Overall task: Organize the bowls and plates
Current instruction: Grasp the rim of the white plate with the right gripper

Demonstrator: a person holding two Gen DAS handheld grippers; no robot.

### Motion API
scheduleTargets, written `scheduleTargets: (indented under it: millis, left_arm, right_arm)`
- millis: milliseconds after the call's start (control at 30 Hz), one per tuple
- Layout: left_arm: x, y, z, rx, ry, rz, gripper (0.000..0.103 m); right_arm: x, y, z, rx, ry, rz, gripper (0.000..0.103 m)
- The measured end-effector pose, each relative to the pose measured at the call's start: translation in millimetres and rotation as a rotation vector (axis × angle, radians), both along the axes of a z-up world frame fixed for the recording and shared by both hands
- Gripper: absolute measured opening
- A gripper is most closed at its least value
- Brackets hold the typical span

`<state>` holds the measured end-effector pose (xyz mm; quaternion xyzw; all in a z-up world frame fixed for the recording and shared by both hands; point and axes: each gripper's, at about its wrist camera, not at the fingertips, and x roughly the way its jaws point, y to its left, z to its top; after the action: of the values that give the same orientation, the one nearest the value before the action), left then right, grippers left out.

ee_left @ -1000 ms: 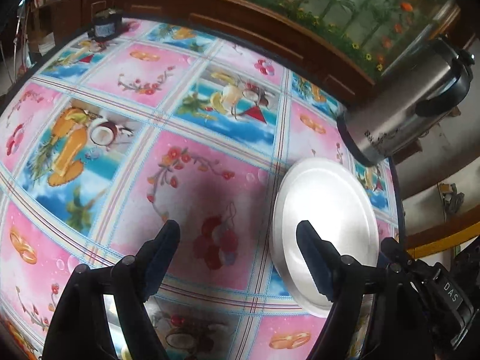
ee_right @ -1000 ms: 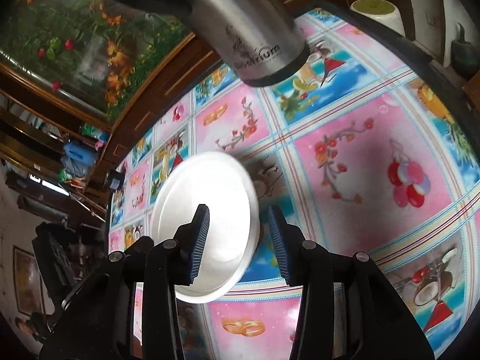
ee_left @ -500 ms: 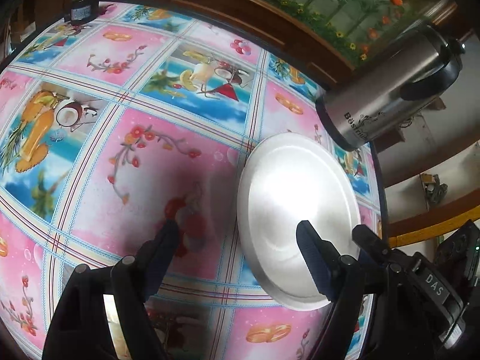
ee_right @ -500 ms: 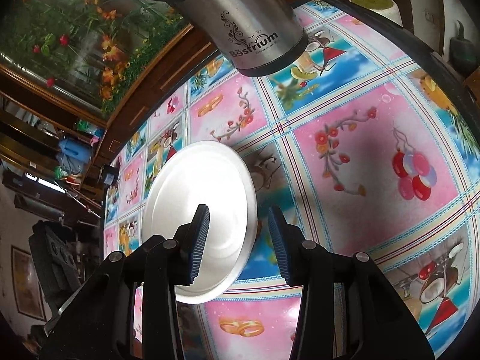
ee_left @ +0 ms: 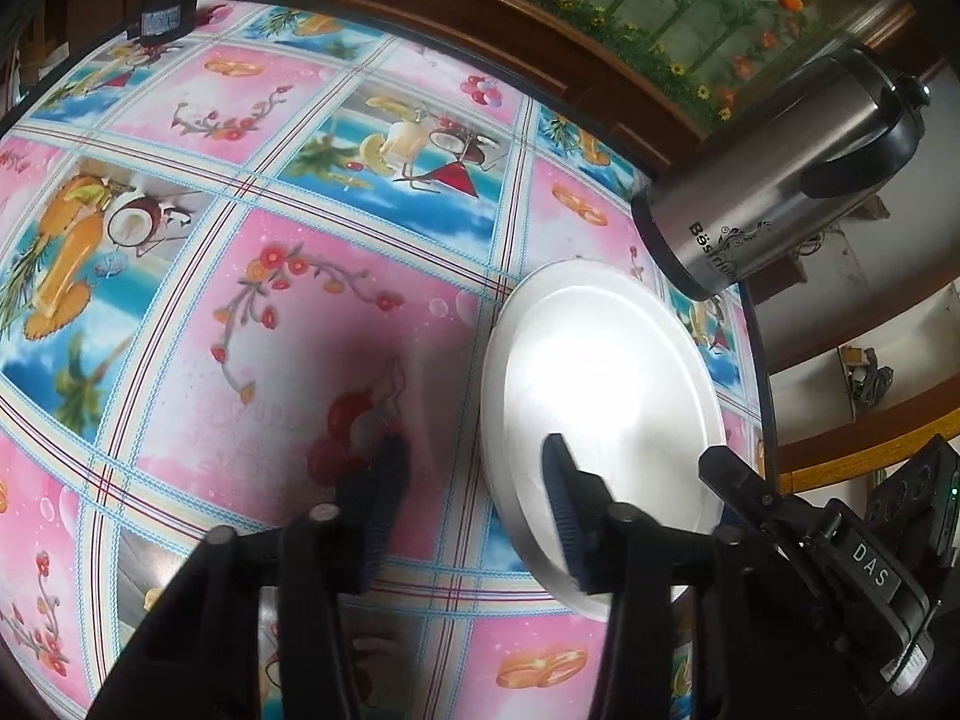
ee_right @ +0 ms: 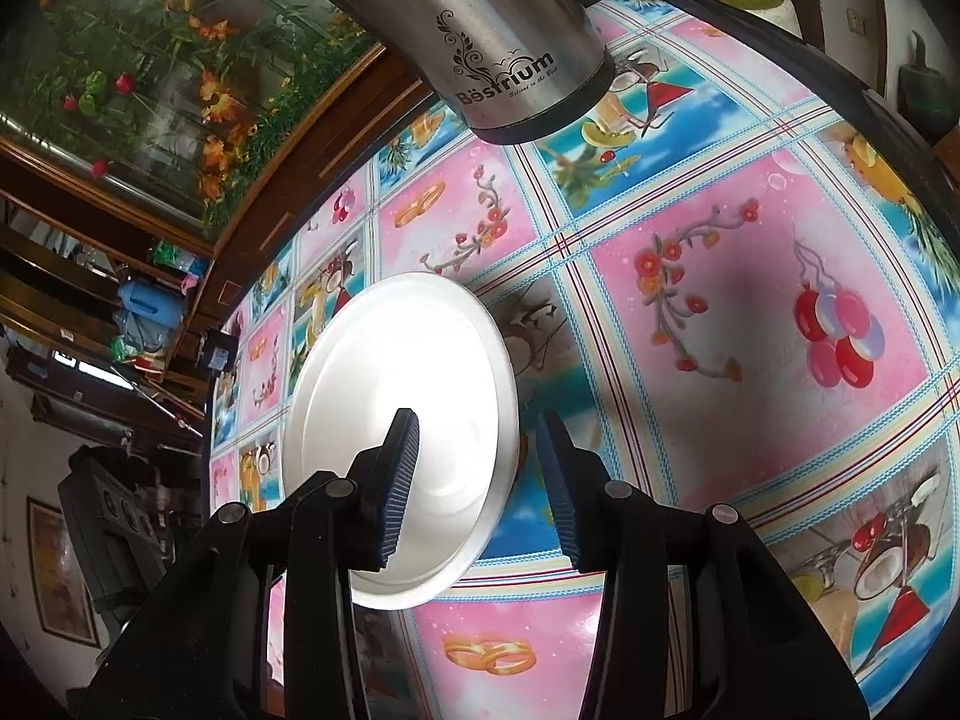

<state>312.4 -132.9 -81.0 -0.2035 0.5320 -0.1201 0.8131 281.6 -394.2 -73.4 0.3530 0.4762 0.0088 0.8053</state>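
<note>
The round table under a glossy pink-and-blue fruit-print cloth [ee_left: 288, 312] lay largely bare toward nine o'clock, leaving room to work. The steel jug with black handle [ee_left: 774, 192] stood near its edge at two o'clock. The shiny round metal plate [ee_left: 606, 396] rested flat just below it. The left gripper [ee_left: 474, 480] had just been narrowing, its jaws astride the plate's rim without pressing. The right gripper [ee_right: 477, 468] likewise straddled the opposite rim, unclenched, probably for a two-sided lift.

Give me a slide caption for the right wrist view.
Right gripper straddles round silver metal plate's rim beside steel flask.
</note>
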Motion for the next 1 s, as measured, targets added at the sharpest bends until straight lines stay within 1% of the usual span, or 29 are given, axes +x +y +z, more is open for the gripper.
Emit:
scheduleTargets:
  millis: [33, 167, 233, 367, 400, 433, 600, 700, 800, 1000]
  left_arm:
    - [-0.3, 0.4, 0.5, 0.001, -0.005, 0.002, 0.034]
    - [-1.6, 1.9, 2.0, 0.000, -0.017, 0.007, 0.025]
    - [-1.9, 1.4, 2.3, 0.000, -0.020, 0.004, 0.018]
    - [-2.3, -1.3, 2.7, 0.016, -0.029, -0.001, 0.011]
    - [-2.4, -1.4, 2.4, 0.018, -0.029, -0.001, 0.009]
    - [-2.3, -1.3, 2.3, 0.019, -0.029, -0.001, 0.008]
    - [-2.6, -2.1, 2.4, 0.022, -0.032, -0.008, 0.008]
    - [-3.4, -3.7, 3.6, 0.030, -0.039, -0.013, 0.008]
    - [-3.1, -4.6, 2.1, 0.031, -0.035, -0.018, 0.008]
    - [-3.3, -5.0, 2.1, 0.029, -0.035, -0.023, 0.008]
  right_arm:
    - [0.1, 0.3, -0.5, -0.002, 0.000, -0.004, 0.040]
    - [-0.7, -0.9, -1.9, -0.008, 0.000, -0.022, 0.040]
    - [-1.3, -1.6, -2.0, -0.013, 0.000, -0.028, 0.040]
    - [-1.5, -2.5, -3.6, -0.027, 0.007, -0.041, 0.040]
    - [-2.1, -2.9, -3.5, -0.031, 0.007, -0.046, 0.038]
    - [-2.6, -2.9, -3.3, -0.037, 0.005, -0.050, 0.036]
    - [-1.5, 0.7, -3.7, -0.061, -0.001, -0.039, 0.014]
    - [-1.3, 3.3, -3.9, -0.078, -0.002, -0.035, 0.008]
    - [0.1, 7.5, -5.4, -0.092, 0.000, -0.022, 0.006]
    - [-1.2, 9.6, -3.7, -0.118, -0.009, -0.026, 0.006]
